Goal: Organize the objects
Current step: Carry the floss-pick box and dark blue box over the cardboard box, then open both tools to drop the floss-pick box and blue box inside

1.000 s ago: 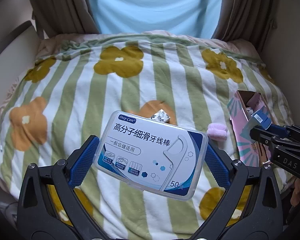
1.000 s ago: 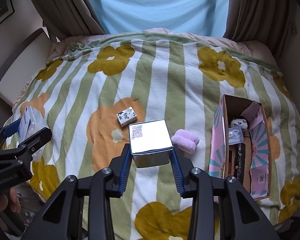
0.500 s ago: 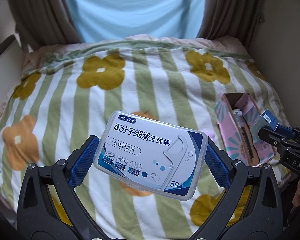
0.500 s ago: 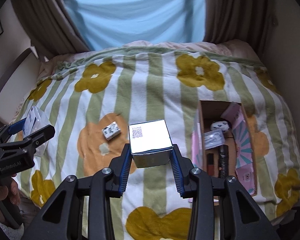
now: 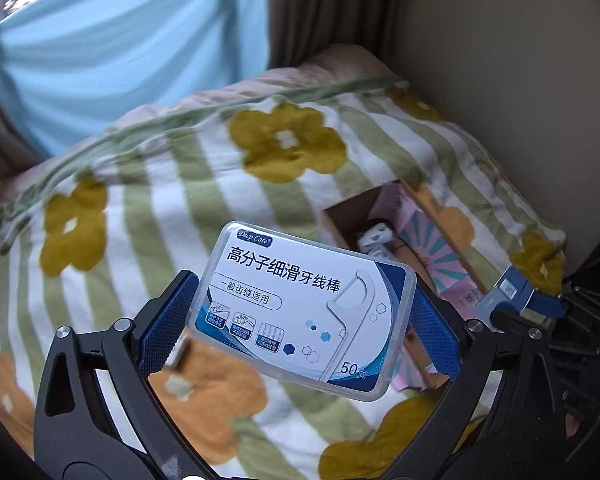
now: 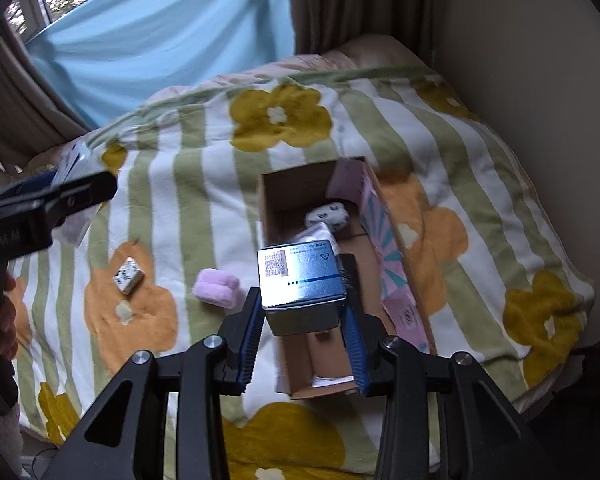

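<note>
Above cardboard box: right claw grips blue carton; left claw grips floss case.

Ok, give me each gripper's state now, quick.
Left gripper: closed on the floss pick case.
Right gripper: closed on the blue box.
</note>
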